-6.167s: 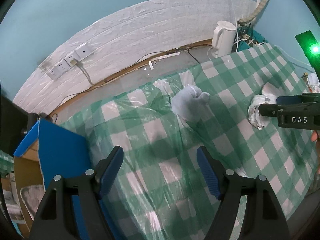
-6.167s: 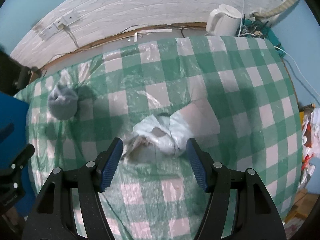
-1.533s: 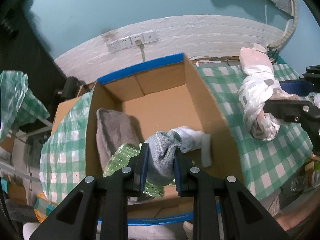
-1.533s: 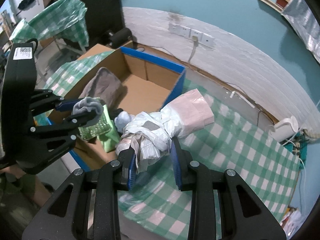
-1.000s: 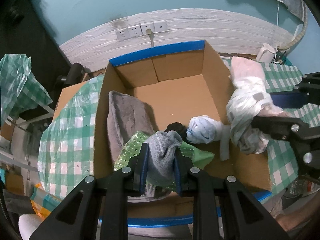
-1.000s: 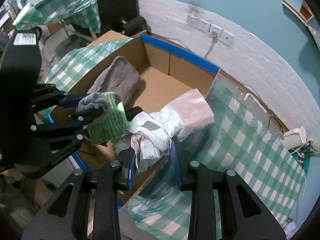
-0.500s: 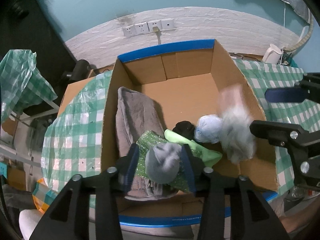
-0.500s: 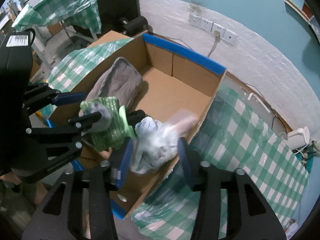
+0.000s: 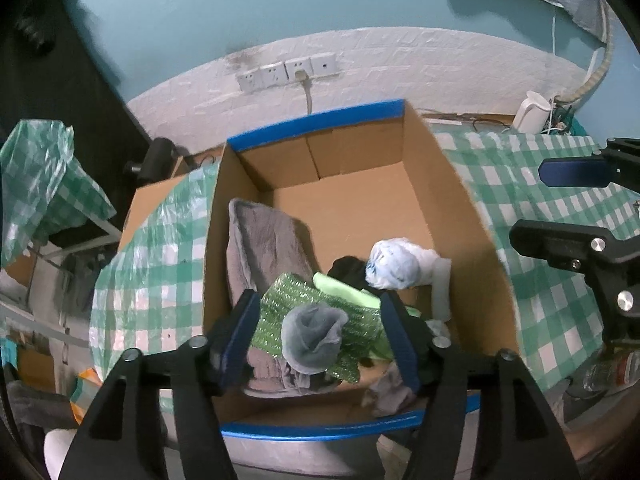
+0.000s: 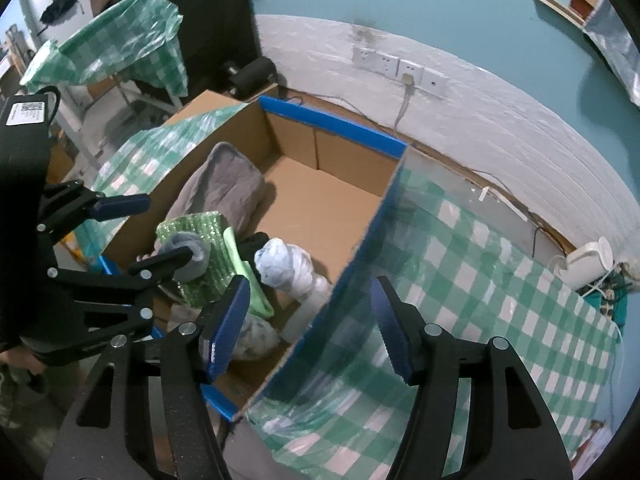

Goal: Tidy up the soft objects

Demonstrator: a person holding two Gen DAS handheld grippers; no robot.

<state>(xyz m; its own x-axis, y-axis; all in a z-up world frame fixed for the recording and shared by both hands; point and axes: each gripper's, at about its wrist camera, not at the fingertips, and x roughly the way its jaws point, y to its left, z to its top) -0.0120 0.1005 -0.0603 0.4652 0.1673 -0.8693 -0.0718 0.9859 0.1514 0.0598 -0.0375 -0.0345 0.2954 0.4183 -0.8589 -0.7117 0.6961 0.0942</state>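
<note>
An open cardboard box with blue-taped rims holds a grey towel, a glittery green cloth and a white-blue bundle. A grey sock lies on the green cloth. My left gripper hangs over it, jaws opening, pads clear of the sock. The white-pink bundle rests in the box's near corner, partly hidden by fingers. My right gripper hovers over the box's right wall, jaws opening, nothing between them.
A table with a green checked cloth stands right of the box, a white kettle at its far end. Wall sockets sit behind. More checked plastic drapes at left.
Both grippers let go: the grey sock dropped onto the green cloth and the white-pink bundle fell into the box. Both jaws spread wide. The right gripper drew back toward the table.
</note>
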